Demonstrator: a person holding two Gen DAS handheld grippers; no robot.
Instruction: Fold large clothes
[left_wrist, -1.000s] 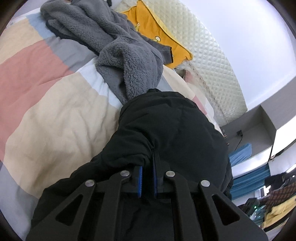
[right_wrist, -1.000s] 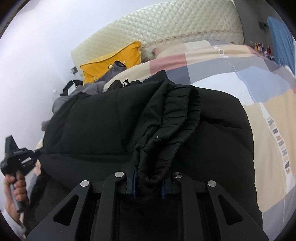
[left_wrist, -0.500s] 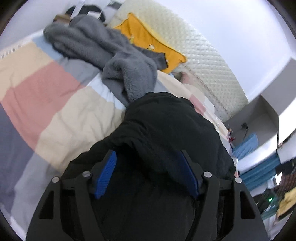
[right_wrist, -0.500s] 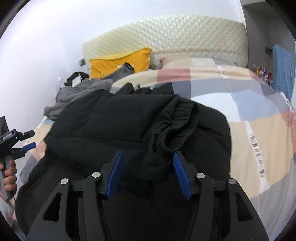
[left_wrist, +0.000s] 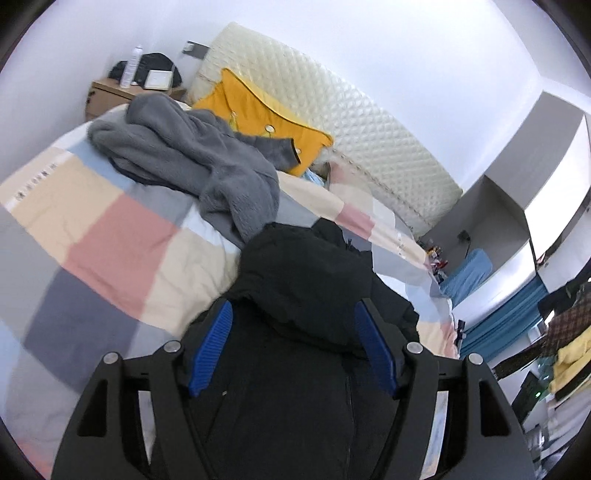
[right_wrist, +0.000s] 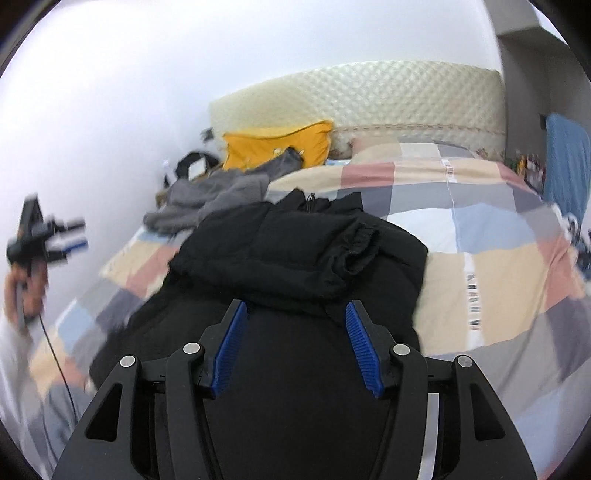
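A black padded jacket (left_wrist: 306, 280) lies on the checked bedspread (left_wrist: 110, 236), with a folded-over part on top and an elastic cuff (right_wrist: 354, 247) showing in the right wrist view, where the jacket (right_wrist: 295, 251) fills the middle. My left gripper (left_wrist: 293, 321) is open and empty above the jacket's near part. My right gripper (right_wrist: 295, 314) is open and empty just short of the folded edge. The left gripper also shows at the far left of the right wrist view (right_wrist: 68, 238), held in a hand, raised off the bed.
A grey fleece garment (left_wrist: 192, 155) lies heaped beyond the jacket, next to a yellow pillow (left_wrist: 266, 118) and the quilted headboard (left_wrist: 362, 140). A wooden nightstand (left_wrist: 110, 92) stands at the back left. Shelves and hanging clothes (left_wrist: 554, 332) stand to the right of the bed.
Both grippers opened and let go of the black jacket, then drew back and up from it. The jacket now lies folded on the bed.
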